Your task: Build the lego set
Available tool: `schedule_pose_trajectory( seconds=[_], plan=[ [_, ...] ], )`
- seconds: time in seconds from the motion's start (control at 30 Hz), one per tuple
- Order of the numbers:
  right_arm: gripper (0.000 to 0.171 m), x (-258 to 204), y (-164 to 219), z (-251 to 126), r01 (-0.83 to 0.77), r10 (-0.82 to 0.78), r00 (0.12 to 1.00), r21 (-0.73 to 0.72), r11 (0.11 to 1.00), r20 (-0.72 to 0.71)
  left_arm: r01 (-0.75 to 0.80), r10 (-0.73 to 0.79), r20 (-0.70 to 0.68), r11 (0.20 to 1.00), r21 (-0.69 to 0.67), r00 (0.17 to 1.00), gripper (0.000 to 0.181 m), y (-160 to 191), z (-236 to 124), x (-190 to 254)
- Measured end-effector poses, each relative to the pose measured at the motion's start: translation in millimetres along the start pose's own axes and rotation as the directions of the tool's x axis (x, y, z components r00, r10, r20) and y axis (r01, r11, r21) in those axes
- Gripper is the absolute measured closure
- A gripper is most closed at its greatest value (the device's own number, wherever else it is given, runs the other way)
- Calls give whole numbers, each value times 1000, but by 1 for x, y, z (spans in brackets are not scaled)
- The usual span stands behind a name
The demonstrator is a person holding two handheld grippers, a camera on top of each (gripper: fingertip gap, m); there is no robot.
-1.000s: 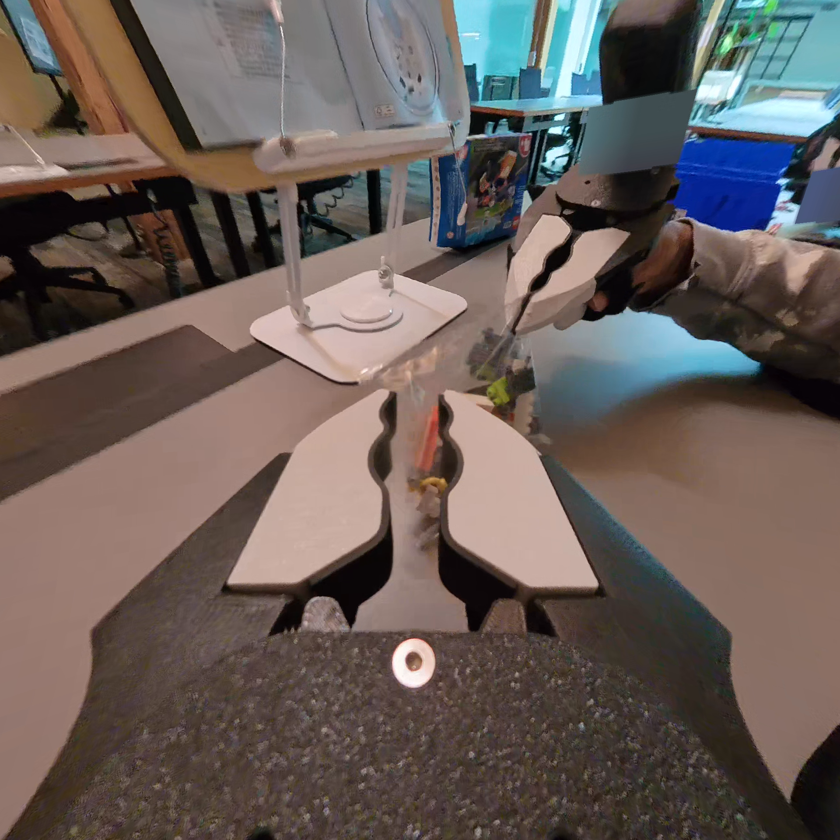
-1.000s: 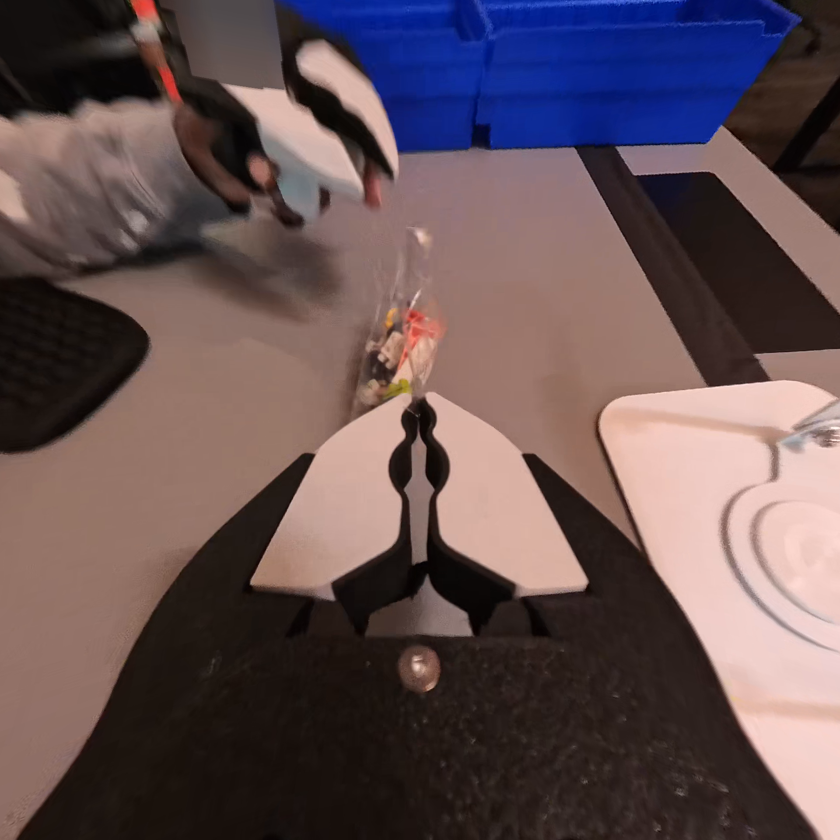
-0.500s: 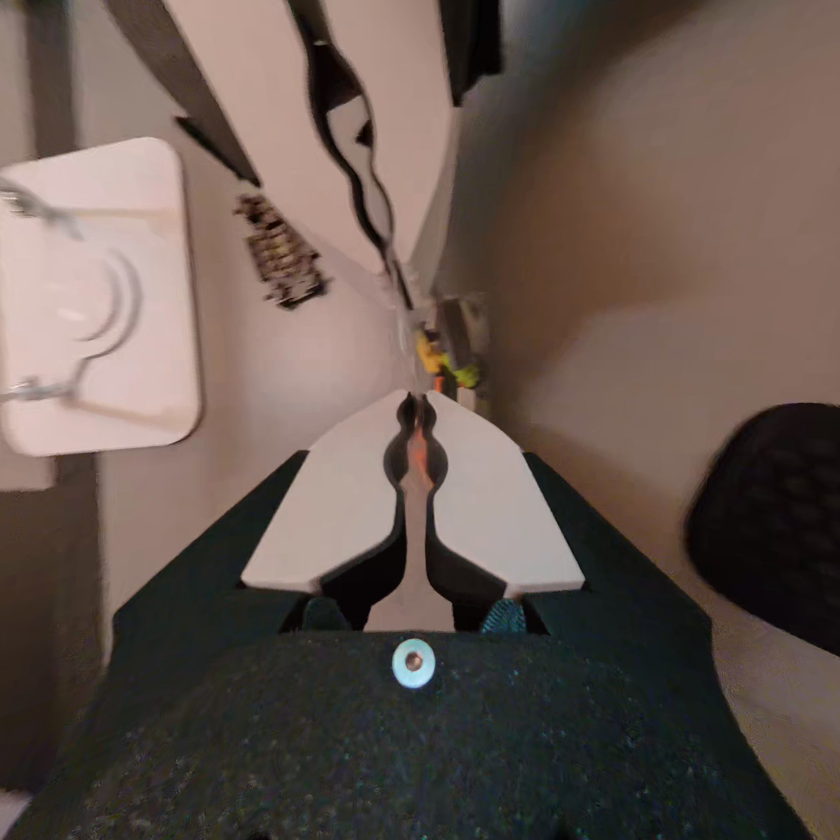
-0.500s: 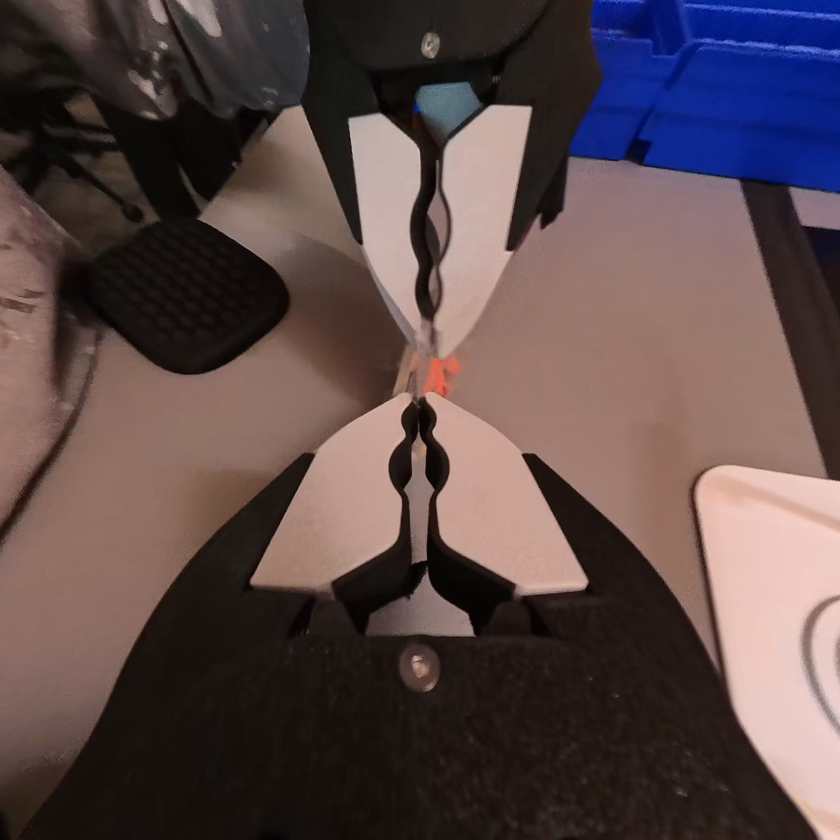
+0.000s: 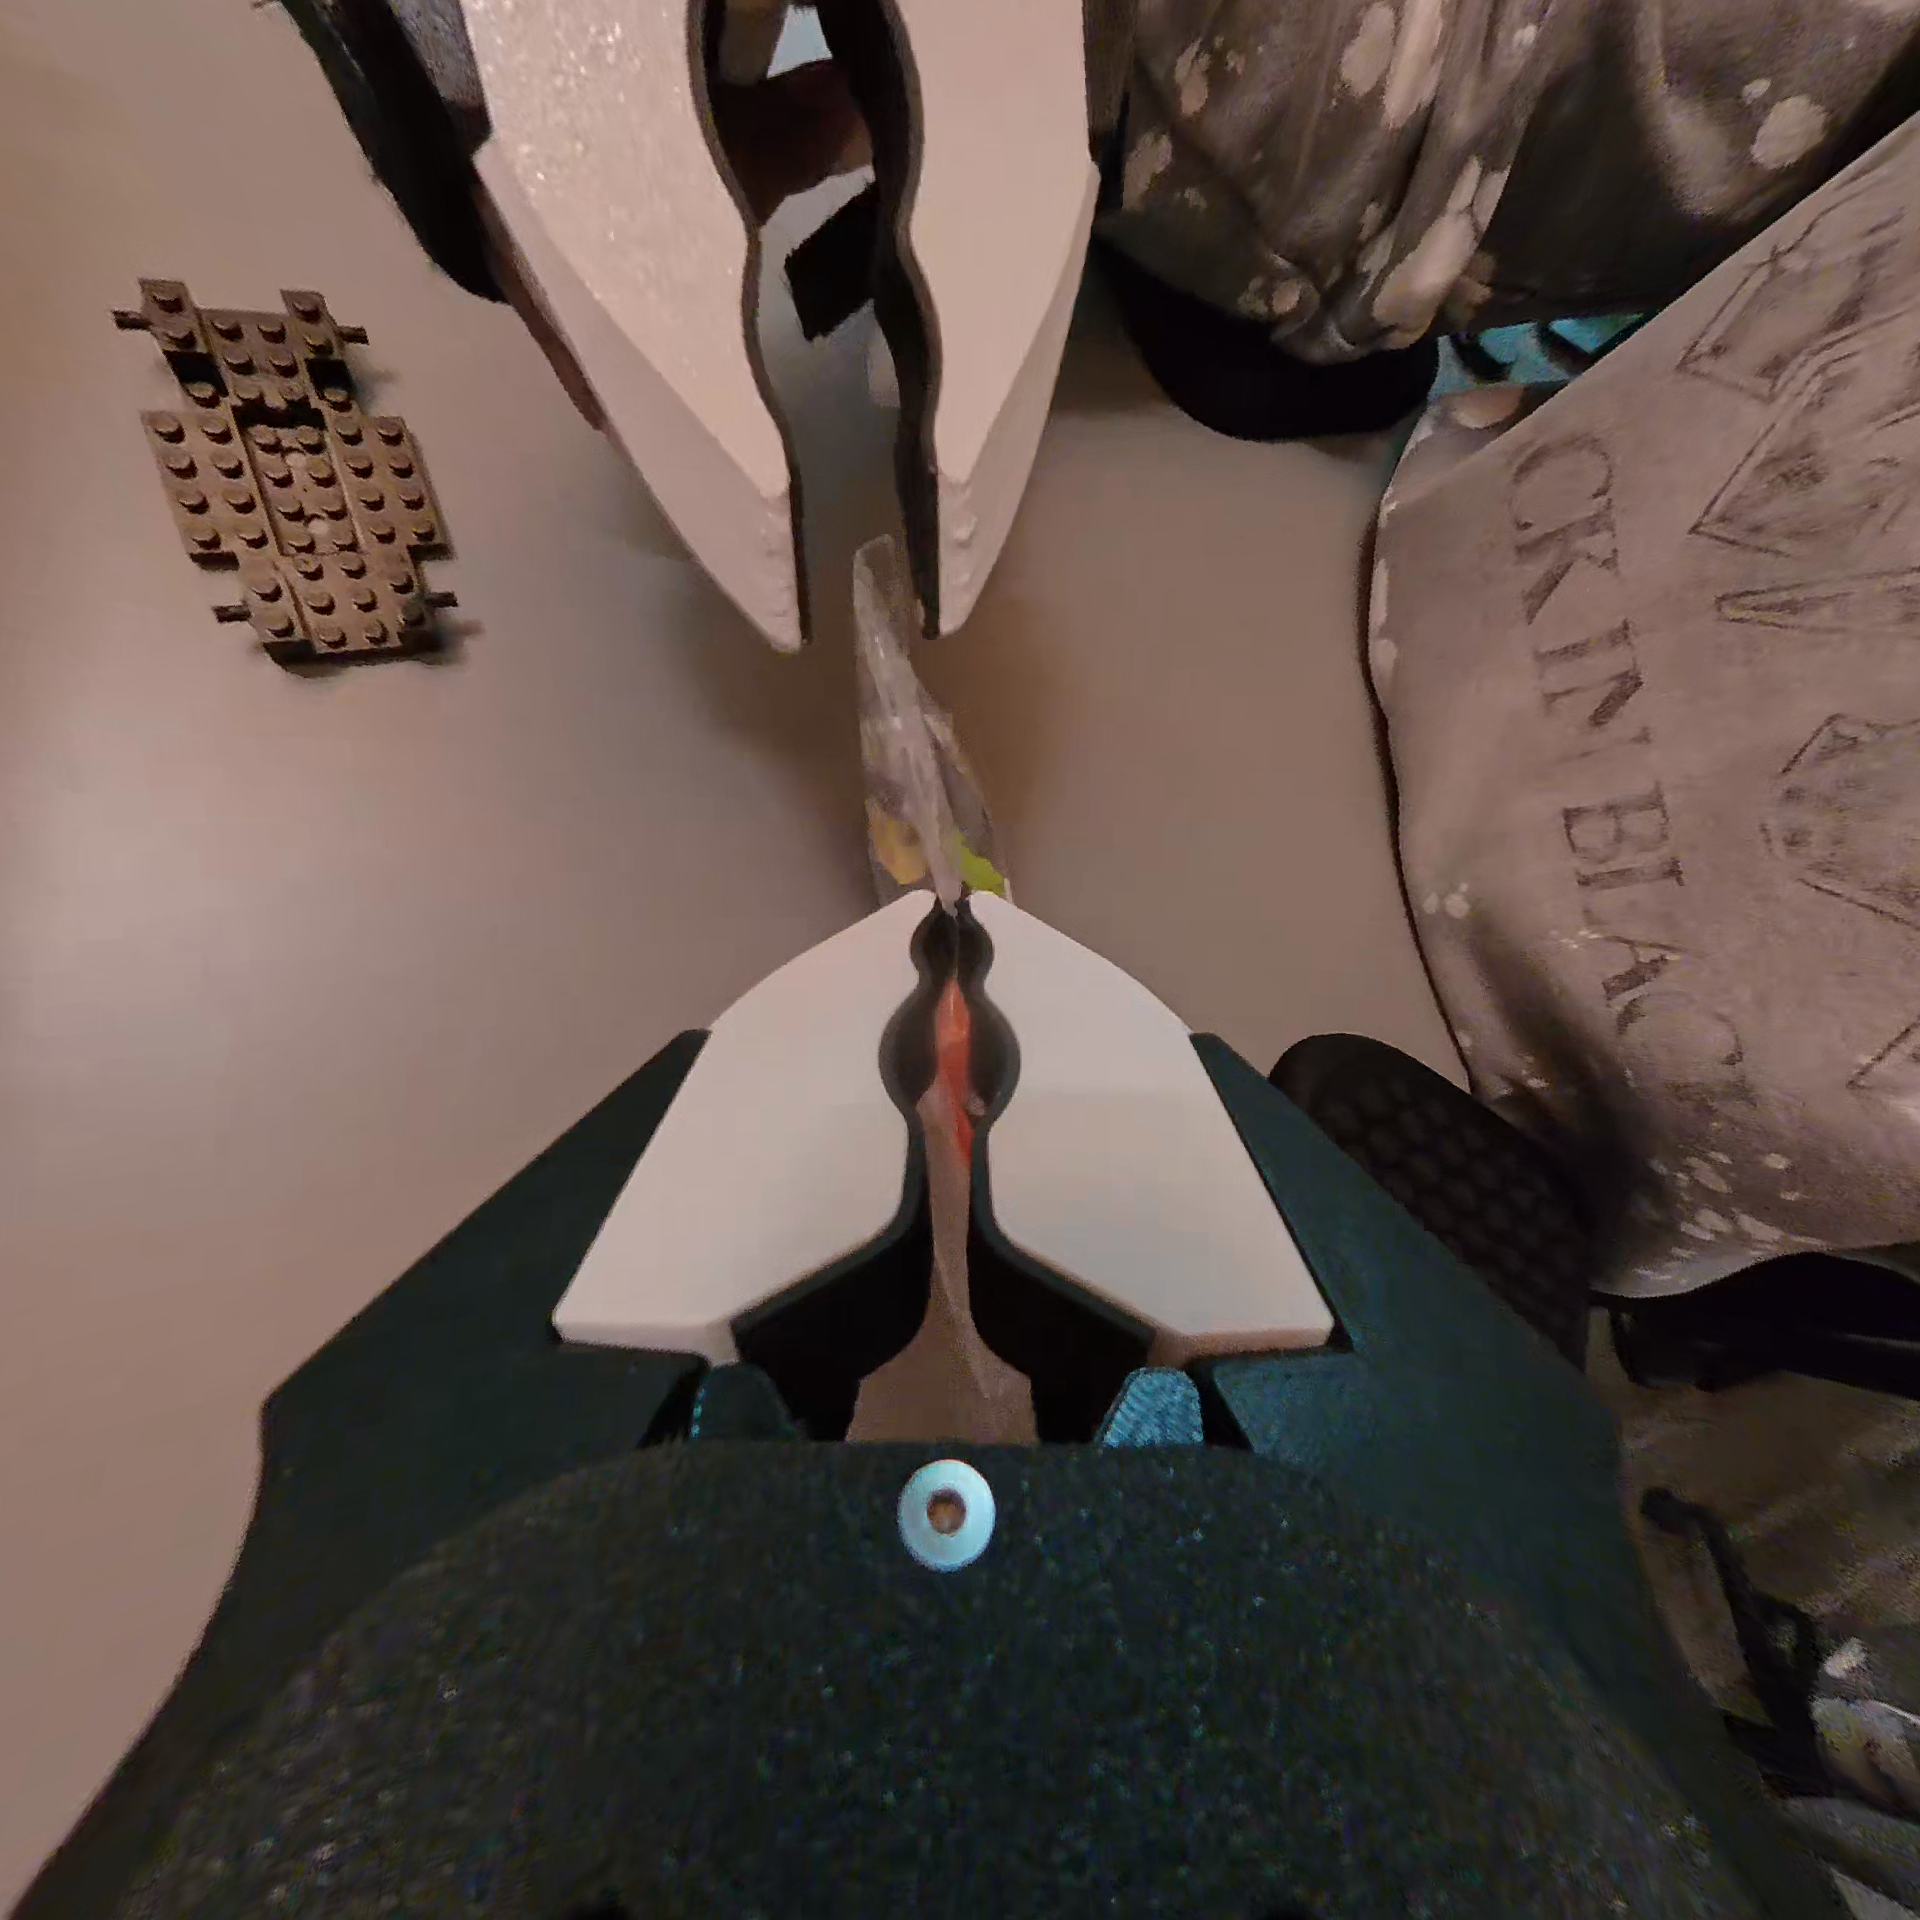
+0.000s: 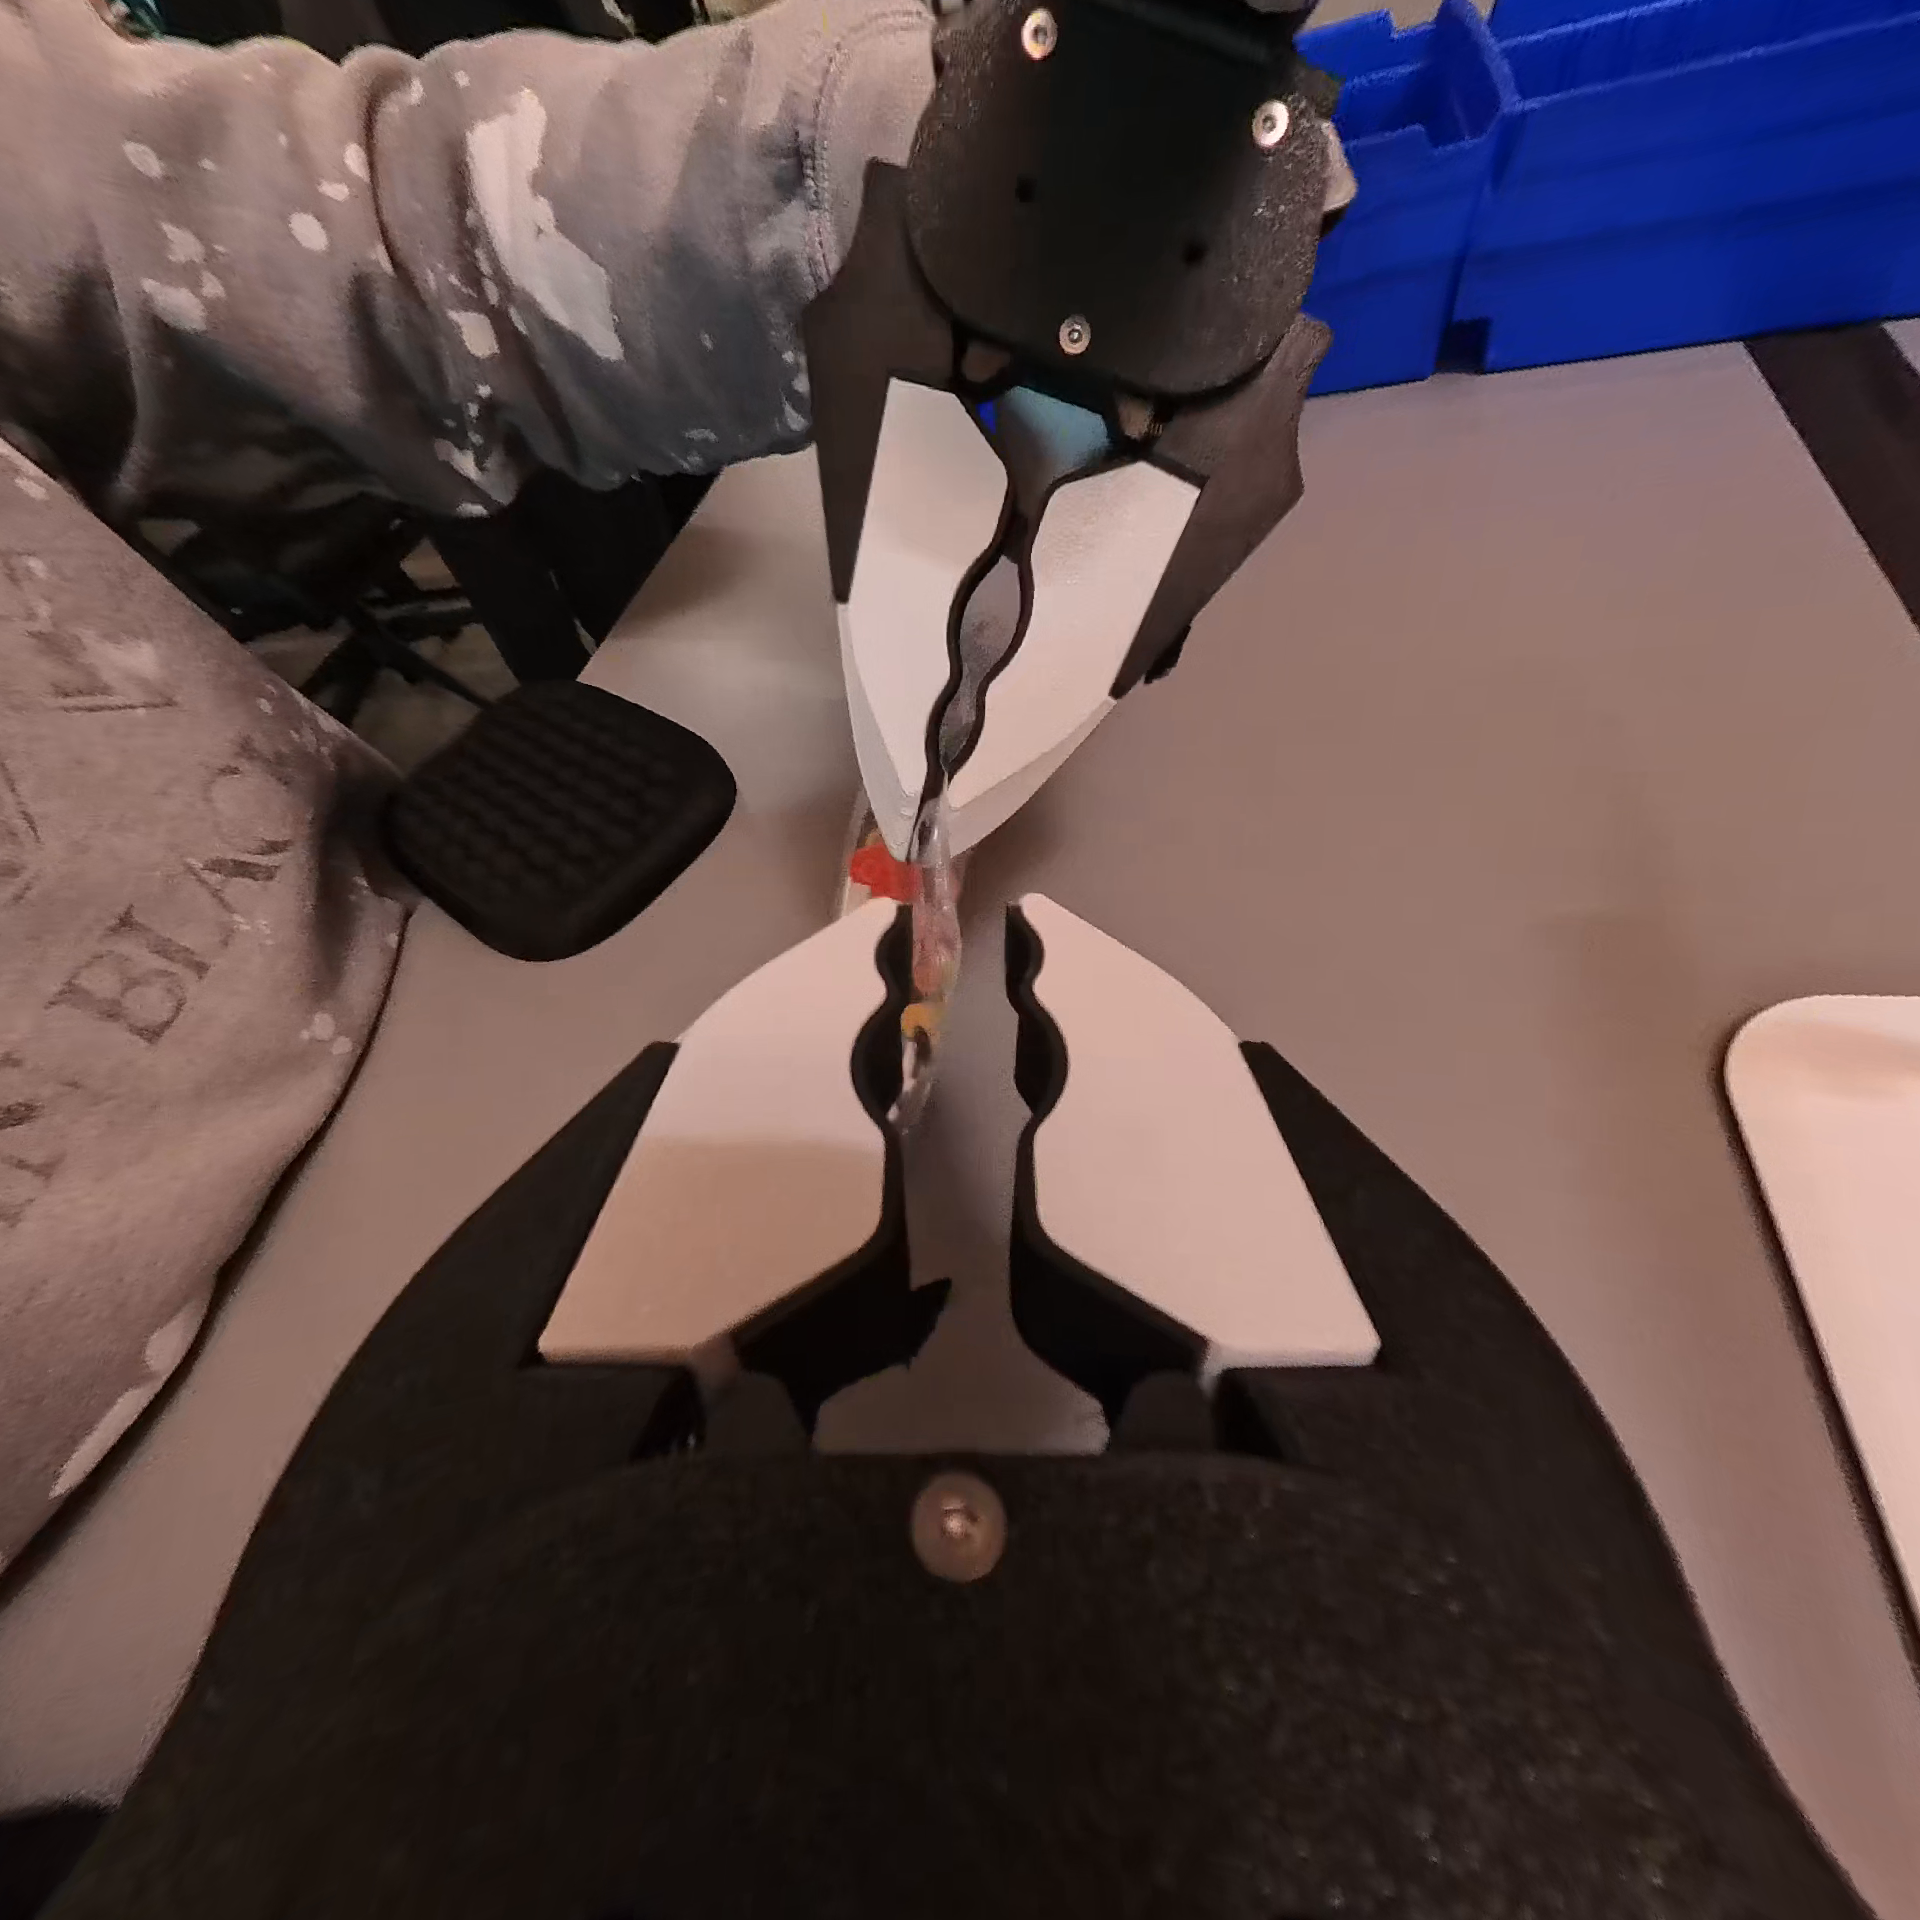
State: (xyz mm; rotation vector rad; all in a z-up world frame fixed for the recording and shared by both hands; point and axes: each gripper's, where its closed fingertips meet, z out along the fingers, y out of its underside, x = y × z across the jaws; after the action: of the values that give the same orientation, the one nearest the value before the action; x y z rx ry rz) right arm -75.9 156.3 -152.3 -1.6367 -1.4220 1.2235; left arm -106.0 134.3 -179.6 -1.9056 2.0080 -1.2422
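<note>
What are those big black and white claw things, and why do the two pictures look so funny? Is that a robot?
No robot here. A person holds two hand tools, each with two white fingers that pinch like tongs. Each tool carries a camera looking along its fingers, so each picture shows its own claw at the bottom and the other claw facing it at the top.

The left gripper is shut on a small clear bag of coloured Lego pieces. The right gripper is open, with the bag hanging between its fingers. Both are above a grey table.

On the table lies a dark studded Lego plate. There is also a white stand base, with blue bins behind. The speckled grey cloth is the person's sleeve.
</note>
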Motion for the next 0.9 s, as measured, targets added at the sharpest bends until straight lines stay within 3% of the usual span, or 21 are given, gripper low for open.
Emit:
schedule_pose_trajectory(
  seconds=[0.07, 0.13, 0.37, 0.6, 0.7, 0.8, 0.9],
  plan=[
    [156, 2, 2, 5, 6, -6, 1000, -15, 1000, -16, 16, -16, -38, 1000, 7, 999, 181, -1, 1, 2],
    [171, 3, 2, 8, 5, -5, 1000, -10, 1000, -16, 26, -25, -50, 1000, 6, 998, 181, 1, 1, -1],
    [171, 36, 29, -7, -250, 248, 966, -36, 967, -67, 66, -79, 69, 981, 180, 994, 162, 11, -31, -37],
    [171, 45, 36, -9, -257, 251, 962, -44, 965, -108, 112, -154, 104, 936, 333, 983, 157, 36, -39, -50],
    [171, 45, 35, -8, -245, 239, 965, -42, 969, -109, 117, -169, 112, 921, 371, 979, 161, 39, -44, -51],
    [171, 44, 36, -8, -229, 223, 968, -46, 972, -111, 81, -157, 178, 924, 373, 972, 181, 43, -55, -54],
    [171, 43, 37, -10, -207, 202, 974, -40, 978, -100, 55, -147, 220, 924, 379, 964, 181, 44, -65, -55]
  ],
)
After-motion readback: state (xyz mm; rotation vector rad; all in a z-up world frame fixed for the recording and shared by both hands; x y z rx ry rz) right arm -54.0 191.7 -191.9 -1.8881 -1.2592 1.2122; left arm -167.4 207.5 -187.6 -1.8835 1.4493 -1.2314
